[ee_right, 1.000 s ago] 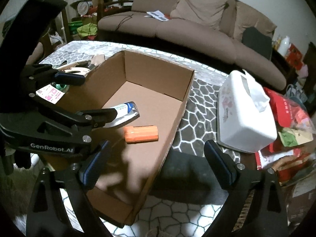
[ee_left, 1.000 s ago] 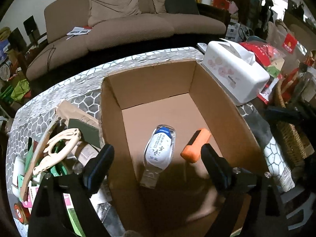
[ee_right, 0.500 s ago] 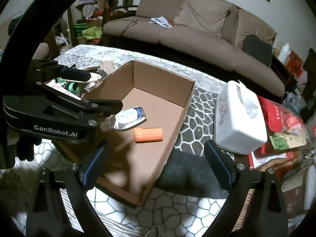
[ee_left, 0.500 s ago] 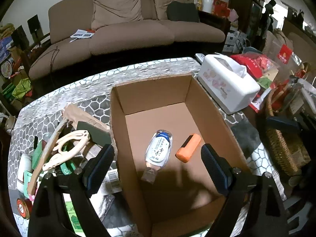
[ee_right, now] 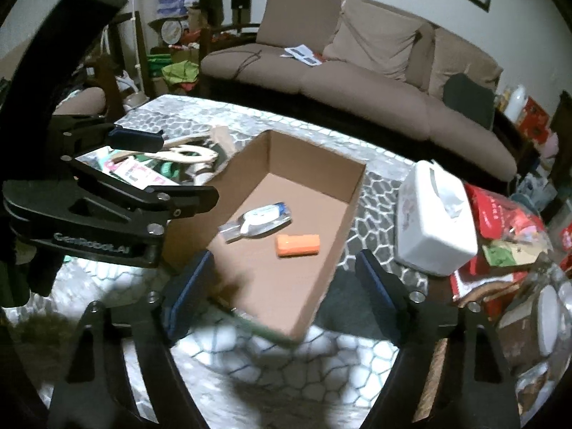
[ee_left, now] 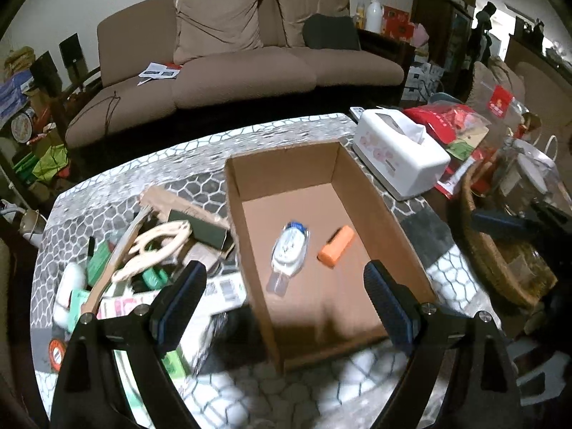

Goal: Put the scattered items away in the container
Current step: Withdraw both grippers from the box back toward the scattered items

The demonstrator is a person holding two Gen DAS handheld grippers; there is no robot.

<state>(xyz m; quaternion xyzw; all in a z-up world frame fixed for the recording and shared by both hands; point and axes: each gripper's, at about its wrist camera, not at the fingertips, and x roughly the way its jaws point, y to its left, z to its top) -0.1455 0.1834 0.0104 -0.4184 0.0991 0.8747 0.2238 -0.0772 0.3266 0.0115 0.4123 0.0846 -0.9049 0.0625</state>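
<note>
The open brown cardboard box point(ee_left: 379, 211) sits on the bench ahead of both jaws, holding a clear pouch point(ee_left: 290, 250) and orange block point(ee_left: 336, 249). Left gripper point(ee_left: 284, 287) is released and empty; right gripper point(ee_right: 282, 279) is closing on nothing. Risk, I judge: reaching the clutter pile point(ee_left: 150, 250) left of the jaws could snag the box wall.

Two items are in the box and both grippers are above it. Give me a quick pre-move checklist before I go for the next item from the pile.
1. Left gripper free: ok, jaws wide, nothing between them.
2. Right gripper free: ok, nothing between the jaws, though they are closing.
3. Cardboard box upright with room left: ok, only the clear bottle and the orange block lie on its floor.
4. Pile beside the box still to clear: not ok, several items remain on the table.
5. Next item easy to single out: cannot tell, the pieces overlap.
</note>
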